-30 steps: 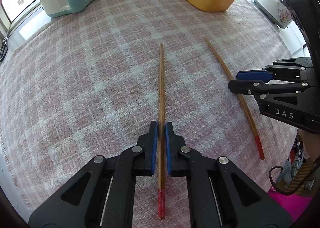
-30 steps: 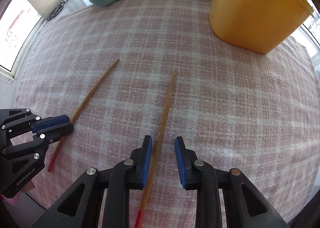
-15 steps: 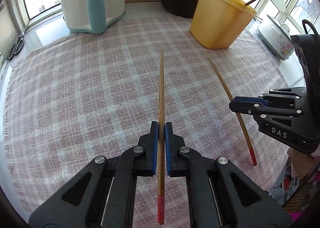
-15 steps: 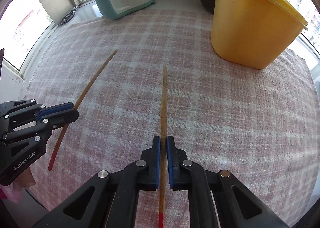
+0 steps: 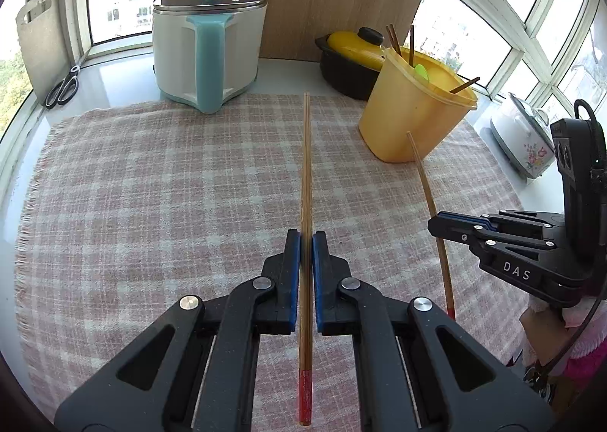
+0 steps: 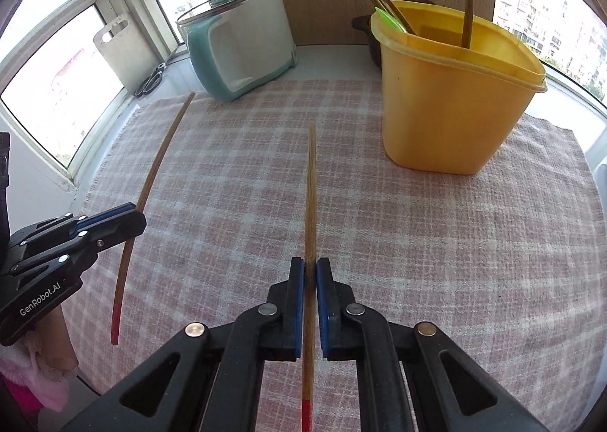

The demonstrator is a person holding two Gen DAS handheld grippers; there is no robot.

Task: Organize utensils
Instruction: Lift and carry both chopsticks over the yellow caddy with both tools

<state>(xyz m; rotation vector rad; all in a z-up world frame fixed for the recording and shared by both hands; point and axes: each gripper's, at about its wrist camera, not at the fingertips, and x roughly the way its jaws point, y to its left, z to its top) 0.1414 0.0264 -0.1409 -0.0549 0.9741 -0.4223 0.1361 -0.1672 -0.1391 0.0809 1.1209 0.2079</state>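
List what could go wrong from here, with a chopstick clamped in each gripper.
1. Each red-tipped bamboo chopstick is pinched near its red end, so the long free end may pivot or slip.
2. The yellow plastic tub already holds leaning utensils; incoming tips could catch them or the rim.

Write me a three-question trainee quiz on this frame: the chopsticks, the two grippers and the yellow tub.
1. True or false: each gripper is shut on one chopstick.
2. Which end of the left gripper's chopstick lies behind the pads: A) the red-tipped end, B) the bare wooden end?
3. What already stands in the yellow tub?

Key
1. True. The left gripper and the right gripper each clamp one; the right gripper's chopstick points toward the back wall.
2. A.
3. Several wooden sticks and a green utensil, leaning against its rim.
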